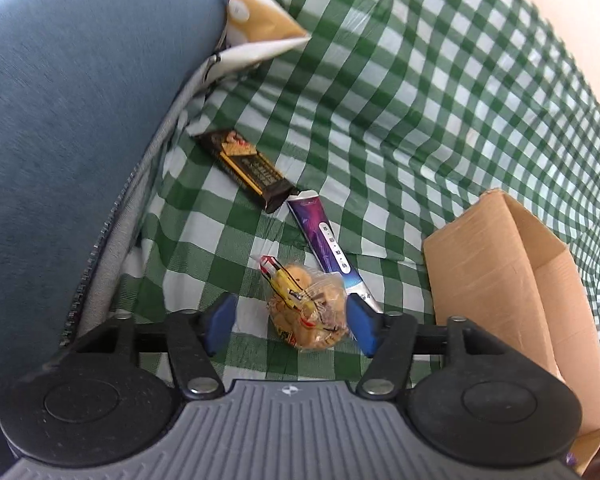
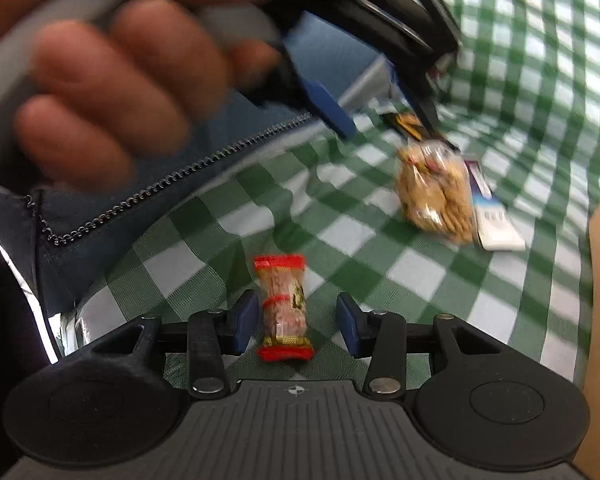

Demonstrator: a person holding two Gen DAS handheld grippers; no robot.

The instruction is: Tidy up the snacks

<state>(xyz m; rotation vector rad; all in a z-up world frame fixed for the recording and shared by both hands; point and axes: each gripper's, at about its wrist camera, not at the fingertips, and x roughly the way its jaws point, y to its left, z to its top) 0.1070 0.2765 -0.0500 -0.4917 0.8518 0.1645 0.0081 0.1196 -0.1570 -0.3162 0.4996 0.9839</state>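
A clear bag of cookies (image 1: 308,312) lies on the green checked cloth (image 1: 380,120) between the blue pads of my left gripper (image 1: 290,322). The jaws stand open: the right pad is at the bag's edge, the left pad well apart from it. Beyond it lie a purple stick pack (image 1: 328,240) and a black and gold bar (image 1: 244,164). In the right wrist view my right gripper (image 2: 298,322) is open around a small red-ended snack bar (image 2: 284,308), with a gap on each side. The cookie bag (image 2: 436,196) shows further off, under the left gripper's blue fingers (image 2: 328,108).
An open cardboard box (image 1: 500,280) stands at the right. A blue zippered bag (image 1: 80,120) fills the left, with a yellow and white packet (image 1: 260,20) behind it. A person's hand (image 2: 100,92) holds the left gripper's handle, blurred.
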